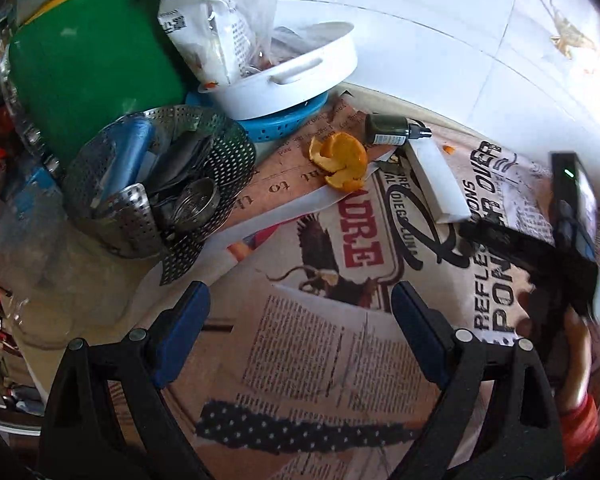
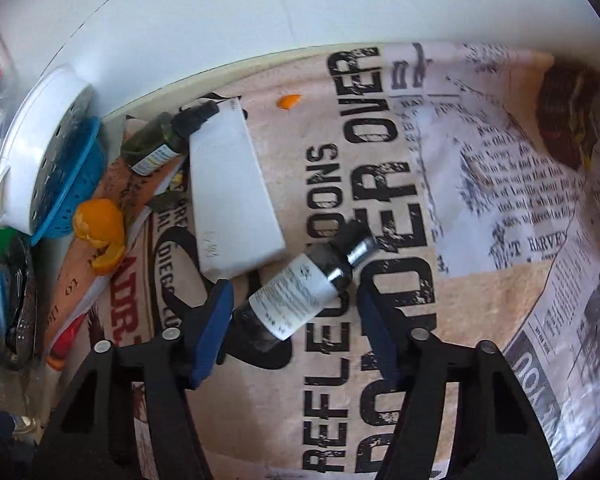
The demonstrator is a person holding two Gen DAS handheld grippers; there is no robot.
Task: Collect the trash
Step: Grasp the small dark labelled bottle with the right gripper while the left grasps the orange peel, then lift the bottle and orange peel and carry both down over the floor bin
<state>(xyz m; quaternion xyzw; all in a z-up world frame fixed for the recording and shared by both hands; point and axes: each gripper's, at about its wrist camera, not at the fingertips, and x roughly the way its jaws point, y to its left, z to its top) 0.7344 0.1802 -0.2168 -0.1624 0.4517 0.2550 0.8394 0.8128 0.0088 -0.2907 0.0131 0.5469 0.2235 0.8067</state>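
An orange peel lies on the newspaper-print tablecloth, also in the right wrist view. A dark green dropper bottle and a white box lie beside it. A small black bottle with a white label lies between the open jaws of my right gripper, close to the left pad. My left gripper is open and empty above the cloth. The right gripper also shows in the left wrist view.
A white colander with plastic bags sits on a blue colander. A metal steamer basket with utensils and a green board stand at the left. A small orange scrap lies near the white wall.
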